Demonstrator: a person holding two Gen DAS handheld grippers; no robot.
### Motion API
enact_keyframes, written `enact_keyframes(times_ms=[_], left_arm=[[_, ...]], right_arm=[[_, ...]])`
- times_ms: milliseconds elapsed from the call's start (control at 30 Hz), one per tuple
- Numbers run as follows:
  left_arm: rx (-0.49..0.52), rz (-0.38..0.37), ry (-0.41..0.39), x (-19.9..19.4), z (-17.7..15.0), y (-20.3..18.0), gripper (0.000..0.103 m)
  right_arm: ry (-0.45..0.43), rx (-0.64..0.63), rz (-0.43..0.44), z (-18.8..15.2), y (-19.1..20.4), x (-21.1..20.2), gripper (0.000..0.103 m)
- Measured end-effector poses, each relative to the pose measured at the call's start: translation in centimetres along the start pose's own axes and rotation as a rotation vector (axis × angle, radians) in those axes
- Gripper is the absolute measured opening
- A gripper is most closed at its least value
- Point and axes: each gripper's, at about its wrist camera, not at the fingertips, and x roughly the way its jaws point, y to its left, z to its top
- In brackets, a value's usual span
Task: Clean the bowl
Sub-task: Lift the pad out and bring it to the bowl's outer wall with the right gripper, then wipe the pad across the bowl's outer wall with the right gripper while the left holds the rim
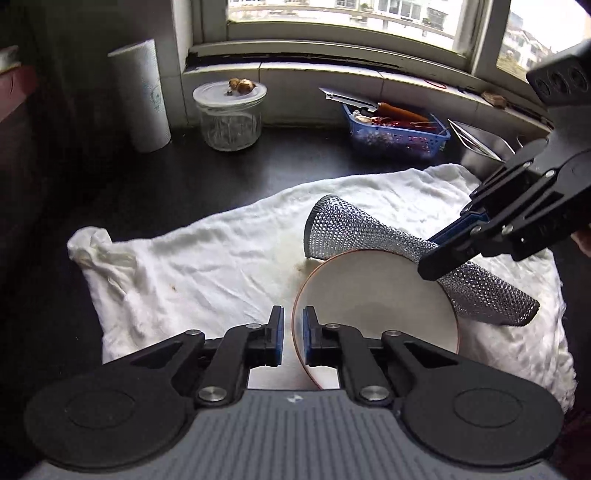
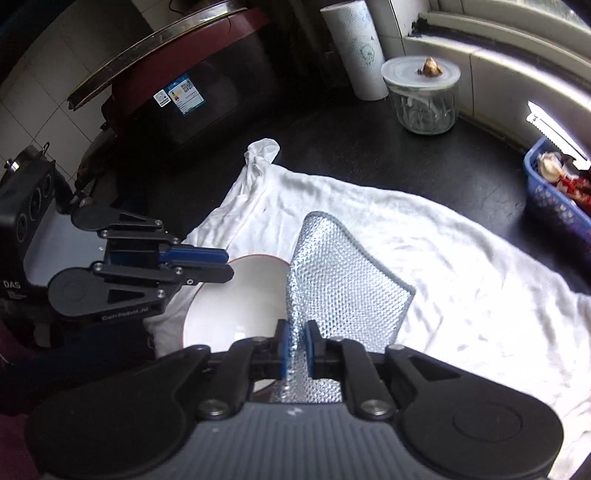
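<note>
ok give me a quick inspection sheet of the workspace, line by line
surface: dark counter with a rumpled white cloth spread over it
job's things: white bowl tilted on its rim; silver mesh scrubbing cloth draped over its far edge
clutter: lidded glass jar, paper towel roll, blue basket with a knife on it
grippers: left gripper shut on the bowl's rim; right gripper around the scrubbing cloth, grip not clear
cables: nothing seen
surroundings: window and sill behind, dark appliance to one side
</note>
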Motion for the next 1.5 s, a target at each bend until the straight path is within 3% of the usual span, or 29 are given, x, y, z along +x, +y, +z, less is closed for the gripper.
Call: enact_keyframes(times_ms=[267,467,567,667,800,833,900,1033,1100,1200,1300,1400,1500], left_arm=[[0.051,0.000,0.105,1.0,-0.3,-0.6,0.009],[-0.126,-0.076,0.175,1.7,-0.3,1.4,0.009],[-0.210,-0.115,0.198,2.2,-0.5,2.4,0.009],[-0.208,-0.130,0.187,2.4,-0.4,2.4,0.009],[-0.110,-0.201,0.085,1.9,0.8,1.3,0.014],[-0.018,-0.189,0.050,1.6,1.2,0.0,0.013],[0.221,-0.118,-0.012,1.2,1.3,-3.2,0.013],[0.413,-0.057,-0.054,0.4,0.6,-6.2,0.012],[0.587,-0.011,-0.103,-0.6,-0.9,-8.4,0.012],[0.759,0.067,-0.127,-1.1,-3.3,-10.7,0.013],[0.745,0.146,-0.097,-1.3,-4.3,-11.4,0.013],[0.564,0.185,-0.033,-1.4,-4.1,-10.4,0.013],[0.444,0.196,-0.003,-1.2,-3.8,-9.3,0.013]], right_arm=[[0.060,0.030,-0.040,0.0,-0.4,2.0,0.029],[0.099,0.052,0.003,-0.4,-0.4,3.7,0.029],[0.090,0.037,0.003,-0.8,-0.1,4.1,0.023],[0.047,0.002,-0.014,-1.1,0.4,3.9,0.023],[-0.033,-0.070,-0.031,-1.2,1.5,3.0,0.015],[-0.057,-0.087,-0.028,-1.2,1.8,2.7,0.015],[-0.090,-0.209,-0.104,-1.3,3.5,2.5,0.015],[-0.085,-0.228,-0.131,-1.9,3.8,2.3,0.014],[-0.062,-0.255,-0.141,-2.6,4.1,2.1,0.015],[-0.029,-0.322,-0.185,-4.0,5.1,2.2,0.017],[-0.022,-0.331,-0.172,-5.1,5.8,2.0,0.019],[-0.026,-0.380,-0.185,-6.1,7.0,2.2,0.020],[-0.042,-0.411,-0.197,-6.6,7.9,2.5,0.020]])
